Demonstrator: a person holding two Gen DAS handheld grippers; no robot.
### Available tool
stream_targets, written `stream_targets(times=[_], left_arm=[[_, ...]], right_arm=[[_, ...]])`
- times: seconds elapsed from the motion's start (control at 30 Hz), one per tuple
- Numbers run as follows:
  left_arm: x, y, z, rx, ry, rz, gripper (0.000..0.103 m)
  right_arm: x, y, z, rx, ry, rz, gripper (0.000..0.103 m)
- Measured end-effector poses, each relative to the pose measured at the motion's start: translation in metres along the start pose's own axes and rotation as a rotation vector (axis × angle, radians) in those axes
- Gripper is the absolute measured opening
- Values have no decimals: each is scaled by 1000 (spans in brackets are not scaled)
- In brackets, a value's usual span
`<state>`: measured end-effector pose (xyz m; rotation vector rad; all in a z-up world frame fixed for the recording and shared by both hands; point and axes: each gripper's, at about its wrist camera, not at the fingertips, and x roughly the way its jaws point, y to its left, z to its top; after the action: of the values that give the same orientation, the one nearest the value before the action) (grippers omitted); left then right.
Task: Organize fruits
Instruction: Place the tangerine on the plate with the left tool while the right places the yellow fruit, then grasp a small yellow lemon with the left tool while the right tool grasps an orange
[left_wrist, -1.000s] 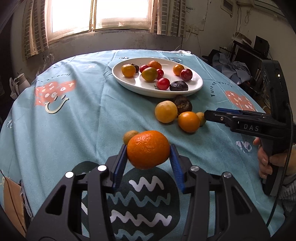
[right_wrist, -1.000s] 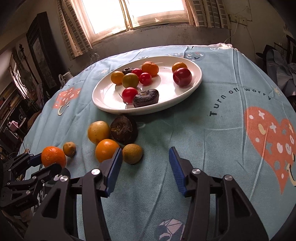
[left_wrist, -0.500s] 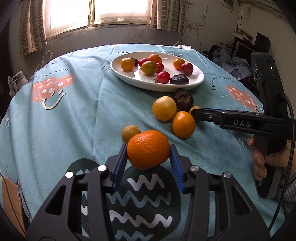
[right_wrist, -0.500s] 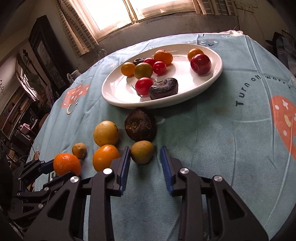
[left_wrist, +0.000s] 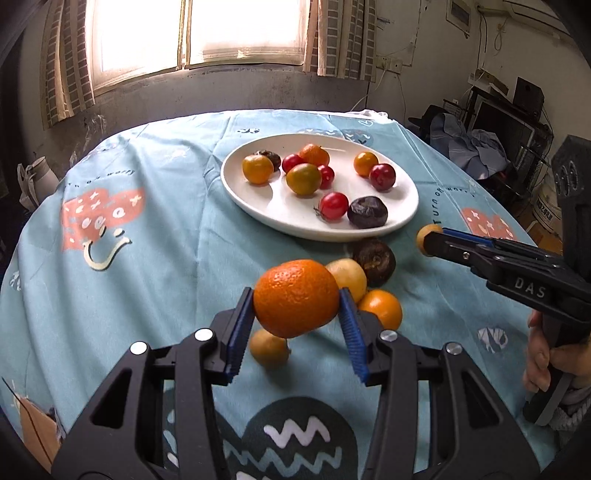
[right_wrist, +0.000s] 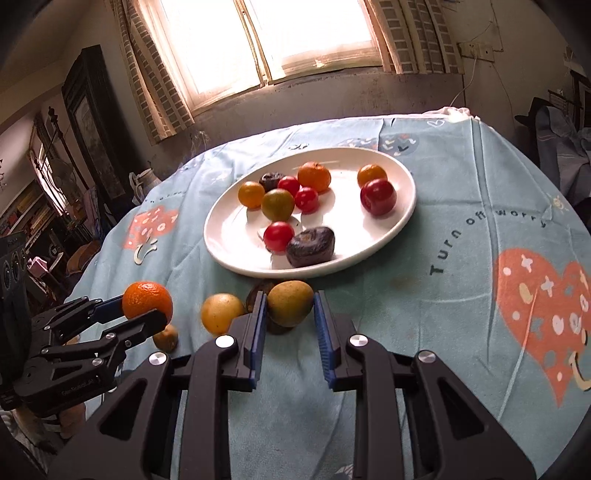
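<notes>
right gripper (right_wrist: 289, 314) lifted brown fruit (right_wrist: 290, 302), clamped

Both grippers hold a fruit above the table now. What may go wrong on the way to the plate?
1. The plate is already crowded, so a dropped orange may knock the cherry tomatoes and roll.
2. The right gripper holds the small brownish fruit only at its fingertips; it might slip out.

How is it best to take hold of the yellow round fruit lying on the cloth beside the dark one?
Probably from above, across the widest middle of the yellow fruit, since it is round. One finger toward the plate, one on the near side: the dark fruit sits close beside it.
</notes>
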<state>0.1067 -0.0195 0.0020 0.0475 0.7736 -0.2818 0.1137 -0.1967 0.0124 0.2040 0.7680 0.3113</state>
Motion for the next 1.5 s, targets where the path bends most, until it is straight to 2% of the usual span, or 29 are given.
stream_targets(times=[0.17, 0.33, 0.37, 0.4, 0.43, 0.53, 0.67, 0.8, 0.93, 1.07, 1.33, 1.5], left_arm=[[30, -2, 42, -7, -17, 8, 47], [63, 3, 64, -52, 1, 0, 47], [67, 3, 65, -54, 5, 2, 48], [69, 4, 65, -57, 1, 8, 54], [67, 5, 64, -59, -11, 12, 58], [59, 8, 63, -60, -25, 3, 59], [37, 12, 50, -76, -42, -3, 59], [14, 17, 17, -51, -39, 44, 65], [-3, 22, -18, -51, -21, 74, 65], [-12, 16, -36, -7, -19, 89, 65], [-3, 12, -40, 19, 1, 116, 65], [3, 14, -40, 10, 25, 129, 70]], right_arm=[[16, -13, 40, 25, -32, -39, 26], [44, -26, 61, 37, -49, -68, 27], [49, -29, 61, 41, -40, -72, 30], [54, -32, 61, 52, -25, -79, 45], [55, -34, 60, 61, -19, -80, 55], [43, -35, 57, 78, -54, -46, 58], [13, -28, 54, 90, -93, -13, 58], [-15, -24, 32, 109, -110, 18, 59], [-22, -19, 3, 110, -76, 28, 59], [-18, -5, -14, 58, -31, 24, 59], [-8, 15, -23, -24, 9, 21, 59], [4, 27, -33, -78, 60, 11, 59]])
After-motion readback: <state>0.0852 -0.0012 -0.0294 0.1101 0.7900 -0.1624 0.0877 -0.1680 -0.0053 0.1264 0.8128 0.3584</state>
